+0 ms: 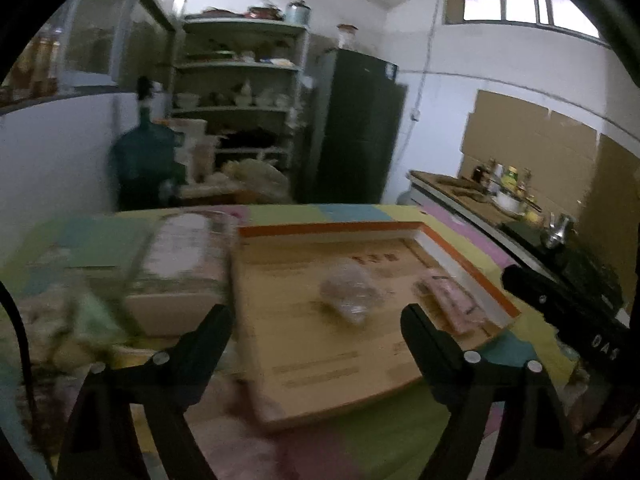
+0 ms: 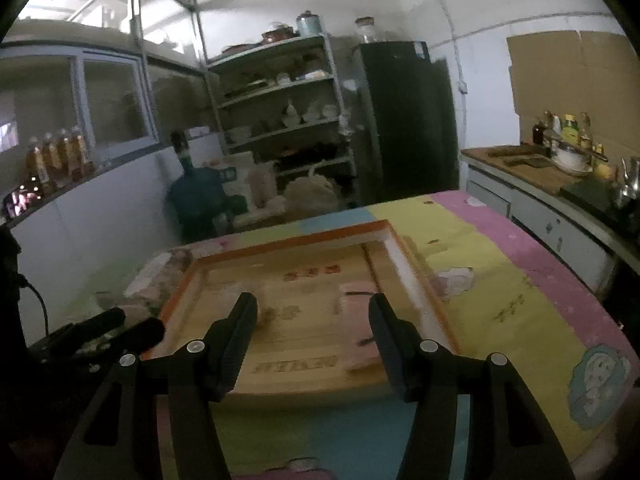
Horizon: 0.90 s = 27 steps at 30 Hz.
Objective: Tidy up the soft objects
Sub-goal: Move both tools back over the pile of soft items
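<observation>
A shallow cardboard box lid with an orange rim (image 1: pixel 468 268) lies on the table. Inside it, in the left wrist view, lie a clear crumpled plastic bag (image 1: pixel 350 294) and a pinkish flat packet (image 1: pixel 450 300). My left gripper (image 1: pixel 316 320) is open and empty, above the lid's near edge. In the right wrist view the same lid (image 2: pixel 416 276) shows the pinkish packet (image 2: pixel 356 320) between my fingers. My right gripper (image 2: pixel 312 312) is open and empty, just above the lid. The right gripper's body also shows in the left wrist view (image 1: pixel 560 304).
A pastel patchwork cloth (image 2: pixel 500 280) covers the table. Left of the lid stand a clear container (image 1: pixel 188 252) and blurred soft bundles (image 1: pixel 60 320). A counter with bottles and a bowl (image 2: pixel 568 156) runs along the right. Shelves (image 2: pixel 280 120) and a dark fridge (image 2: pixel 404 120) stand behind.
</observation>
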### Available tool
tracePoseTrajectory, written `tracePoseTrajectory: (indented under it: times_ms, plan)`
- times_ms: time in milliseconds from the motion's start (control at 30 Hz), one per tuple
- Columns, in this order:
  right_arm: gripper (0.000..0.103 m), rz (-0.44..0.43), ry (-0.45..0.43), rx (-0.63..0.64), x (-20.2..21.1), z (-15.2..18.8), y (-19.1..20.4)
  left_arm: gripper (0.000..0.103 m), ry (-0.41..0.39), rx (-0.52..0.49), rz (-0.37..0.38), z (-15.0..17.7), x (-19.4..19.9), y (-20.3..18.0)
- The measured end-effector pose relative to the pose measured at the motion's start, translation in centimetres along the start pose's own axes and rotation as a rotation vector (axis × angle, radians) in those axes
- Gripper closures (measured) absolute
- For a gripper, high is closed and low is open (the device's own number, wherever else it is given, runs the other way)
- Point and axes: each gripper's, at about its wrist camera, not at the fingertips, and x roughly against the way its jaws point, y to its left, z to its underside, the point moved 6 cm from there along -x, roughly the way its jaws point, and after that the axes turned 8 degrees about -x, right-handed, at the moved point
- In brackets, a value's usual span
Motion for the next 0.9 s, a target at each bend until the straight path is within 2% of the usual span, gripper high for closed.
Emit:
tracePoseTrajectory:
  times_ms: [133,267,467,733,900]
  plan:
    - [0.043,-0.049,0.008,0.000,0.4,0.8,2.7,0.017,-0.017,0.027,-0.060,0.5,2.2,3.2]
    - [0.035,-0.079,0.023,0.025,0.4,1.7,5.6,0.017,-0.051,0.070,-0.113,1.2,4.8,6.9]
    - [0.028,-0.120,0.074,0.064,-0.2,4.0,9.8,0.017,-0.091,0.095,-0.191,2.2,7.8,11.3]
    - [0.028,-0.144,0.112,0.119,-0.5,6.3,14.1,0.017,-0.104,0.113,-0.222,3.9,10.1,15.3]
    - [0.028,-0.161,0.138,0.149,-1.0,7.5,16.2,0.017,-0.087,0.118,-0.211,5.4,10.8,16.8]
